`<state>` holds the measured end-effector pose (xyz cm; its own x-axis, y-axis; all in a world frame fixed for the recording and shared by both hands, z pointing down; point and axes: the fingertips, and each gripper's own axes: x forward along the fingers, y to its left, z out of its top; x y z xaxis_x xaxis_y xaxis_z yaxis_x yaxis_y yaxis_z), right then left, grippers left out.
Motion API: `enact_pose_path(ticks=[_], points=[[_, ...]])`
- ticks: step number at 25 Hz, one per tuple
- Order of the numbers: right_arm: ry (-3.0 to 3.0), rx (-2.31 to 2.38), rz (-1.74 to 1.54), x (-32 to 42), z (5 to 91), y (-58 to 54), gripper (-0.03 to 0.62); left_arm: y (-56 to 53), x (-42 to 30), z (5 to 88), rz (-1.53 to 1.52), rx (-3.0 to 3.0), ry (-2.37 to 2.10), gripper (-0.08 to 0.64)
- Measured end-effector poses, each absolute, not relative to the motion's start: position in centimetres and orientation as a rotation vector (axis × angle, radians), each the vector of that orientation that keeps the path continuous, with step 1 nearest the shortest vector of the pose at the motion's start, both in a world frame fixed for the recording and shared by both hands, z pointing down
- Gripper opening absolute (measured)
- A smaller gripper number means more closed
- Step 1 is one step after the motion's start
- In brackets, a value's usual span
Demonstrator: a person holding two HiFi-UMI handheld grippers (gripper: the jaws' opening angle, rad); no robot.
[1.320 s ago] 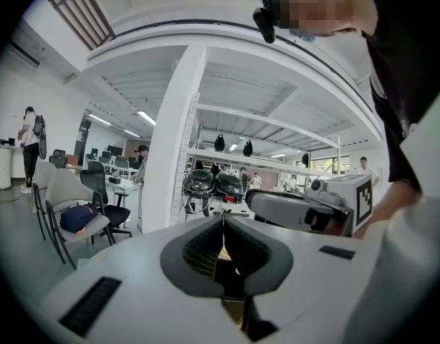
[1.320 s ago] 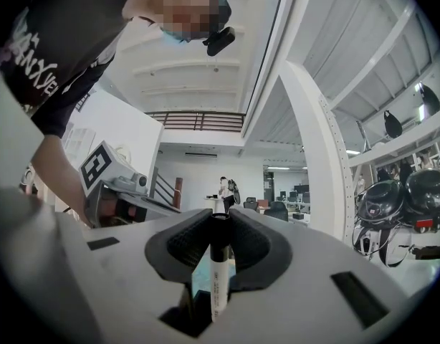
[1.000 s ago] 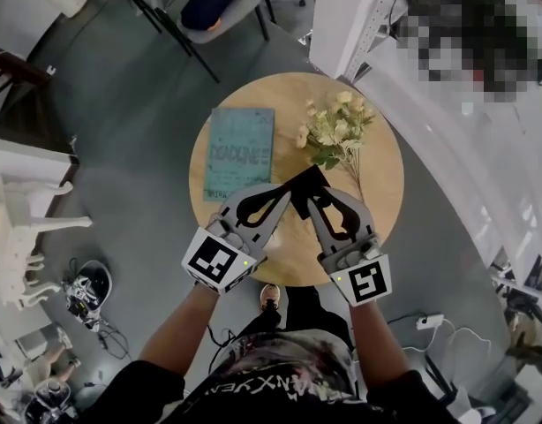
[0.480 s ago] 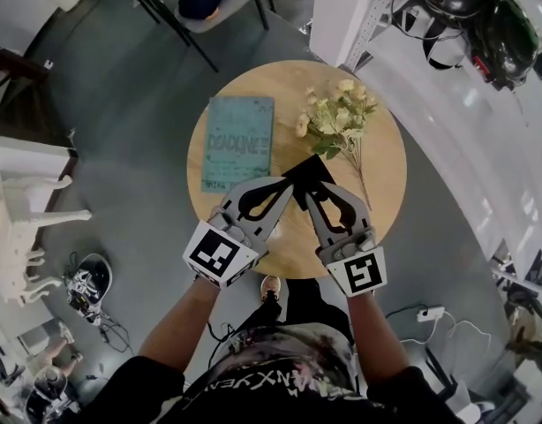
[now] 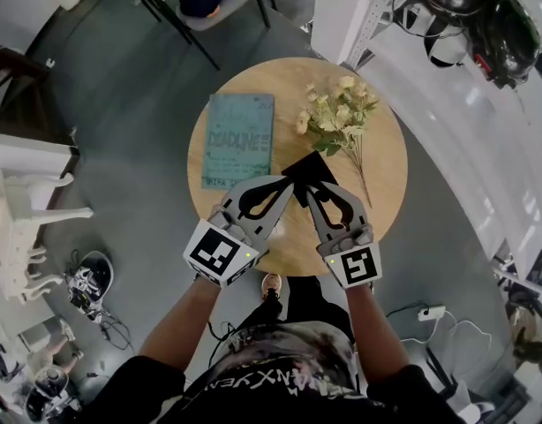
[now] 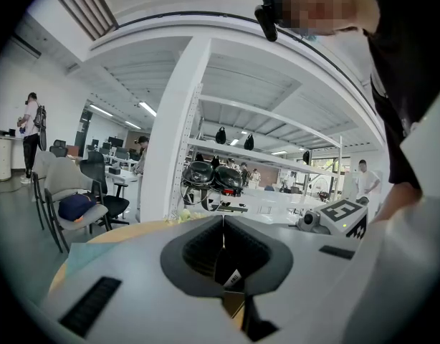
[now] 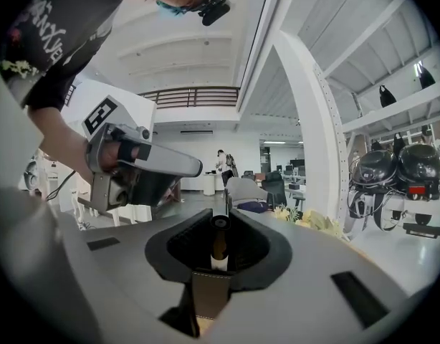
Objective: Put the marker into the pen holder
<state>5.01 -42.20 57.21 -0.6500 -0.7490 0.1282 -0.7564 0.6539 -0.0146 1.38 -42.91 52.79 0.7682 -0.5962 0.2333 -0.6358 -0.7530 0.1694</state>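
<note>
Dark marker with white band (image 7: 218, 248) stands upright, clenched in my right gripper (image 5: 313, 193), at near edge of black square pen holder (image 5: 313, 168). My left gripper (image 5: 287, 186) pinches holder's rim. Risk: marker tip strikes rim, levering holder loose.

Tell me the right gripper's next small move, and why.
Probably lower the right gripper slightly, straight down: it grips the marker upright, and the pen holder sits directly beneath the marker, which seems not yet dropped in.
</note>
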Motion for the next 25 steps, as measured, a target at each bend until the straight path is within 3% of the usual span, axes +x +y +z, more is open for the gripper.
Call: enact_pose_path(ticks=[25], points=[[-2.557, 1.095, 0.239, 4.6, 60.8, -42.4, 0.074, -42.4, 2.0, 52.8, 0.253, 2.707, -1.000, 0.021]])
